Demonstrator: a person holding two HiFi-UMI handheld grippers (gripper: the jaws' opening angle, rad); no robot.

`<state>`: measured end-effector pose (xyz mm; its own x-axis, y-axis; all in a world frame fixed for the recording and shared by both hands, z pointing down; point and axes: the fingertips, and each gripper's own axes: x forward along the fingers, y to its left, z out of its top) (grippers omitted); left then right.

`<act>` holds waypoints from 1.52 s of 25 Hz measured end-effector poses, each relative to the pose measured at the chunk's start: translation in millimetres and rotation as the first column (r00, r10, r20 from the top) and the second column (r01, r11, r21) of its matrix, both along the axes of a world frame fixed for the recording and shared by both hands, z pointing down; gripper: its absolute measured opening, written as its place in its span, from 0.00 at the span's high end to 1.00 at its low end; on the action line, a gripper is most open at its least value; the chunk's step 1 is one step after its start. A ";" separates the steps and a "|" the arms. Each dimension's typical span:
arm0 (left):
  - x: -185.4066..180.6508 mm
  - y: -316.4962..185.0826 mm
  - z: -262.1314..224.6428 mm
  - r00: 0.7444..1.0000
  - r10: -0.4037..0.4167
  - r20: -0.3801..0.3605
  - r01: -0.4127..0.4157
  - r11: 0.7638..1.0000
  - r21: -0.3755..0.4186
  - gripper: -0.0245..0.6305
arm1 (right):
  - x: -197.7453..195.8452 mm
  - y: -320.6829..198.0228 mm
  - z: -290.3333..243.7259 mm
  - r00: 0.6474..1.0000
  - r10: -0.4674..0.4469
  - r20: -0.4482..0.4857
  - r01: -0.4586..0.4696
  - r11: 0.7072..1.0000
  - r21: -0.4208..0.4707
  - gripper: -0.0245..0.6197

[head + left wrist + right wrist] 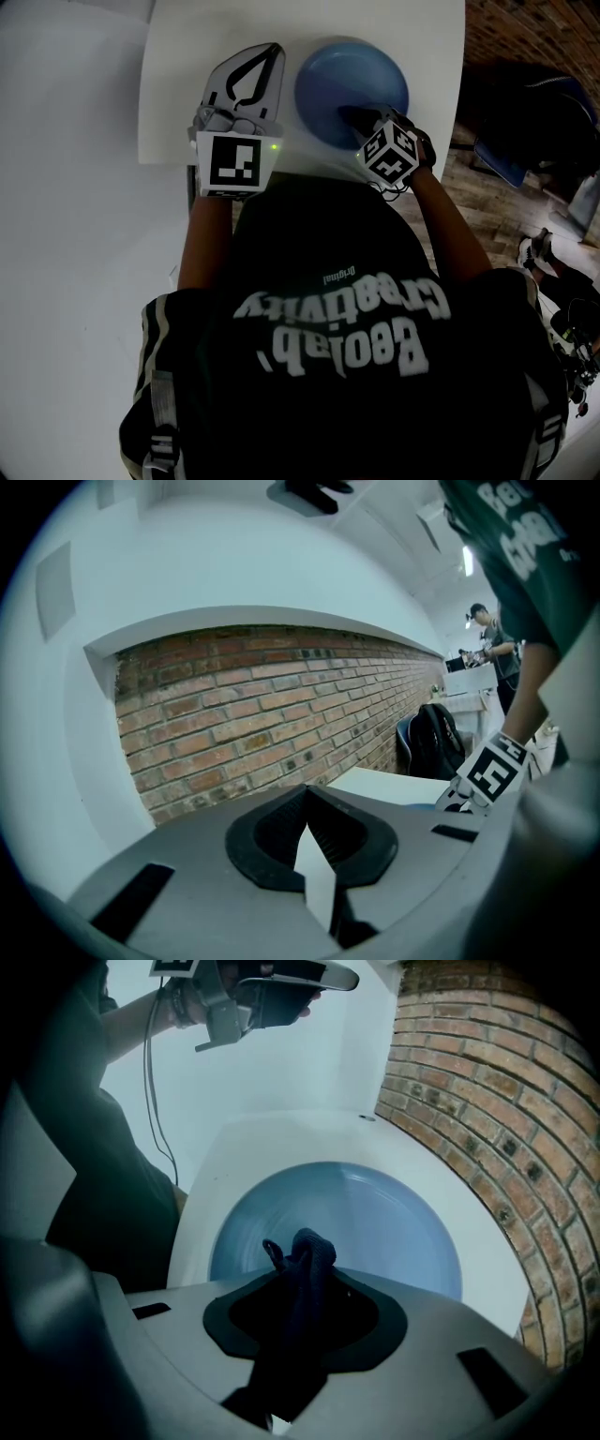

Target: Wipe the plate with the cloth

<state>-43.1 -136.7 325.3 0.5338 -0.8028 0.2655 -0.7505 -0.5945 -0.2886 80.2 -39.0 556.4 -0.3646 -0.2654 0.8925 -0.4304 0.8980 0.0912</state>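
Right tongs (300,1283) clamp dark cloth (312,1247) at near edge of blue plate (384,1218); left tongs (307,797) together alongside.

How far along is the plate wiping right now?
Done: the cloth is picked up, clamped in the right gripper. In hand: it hangs over the near part of the blue plate; contact is unclear. To do: the wiping itself, it seems. The left gripper is shut, empty, off the plate.
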 end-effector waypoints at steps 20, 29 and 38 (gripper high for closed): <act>-8.0 4.8 7.6 1.000 0.006 -0.015 -0.006 1.000 -0.016 0.96 | 46.7 -87.3 -2.2 0.973 0.226 -0.051 -0.220 0.970 0.105 0.80; -33.7 3.3 12.3 0.999 -0.020 -0.025 0.019 1.000 -0.024 0.96 | 21.0 -123.7 -3.6 0.959 0.280 0.034 -0.282 0.957 0.074 0.80; -63.2 1.5 13.6 0.999 -0.043 -0.032 0.042 0.999 -0.033 0.96 | -32.6 -135.2 -5.5 0.970 0.236 0.067 -0.240 0.968 0.076 0.80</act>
<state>-106.3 -135.2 338.9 0.5081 -0.8162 0.2749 -0.7840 -0.5705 -0.2448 47.6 -174.1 550.9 -0.3318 -0.4224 0.8435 -0.6374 0.7596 0.1297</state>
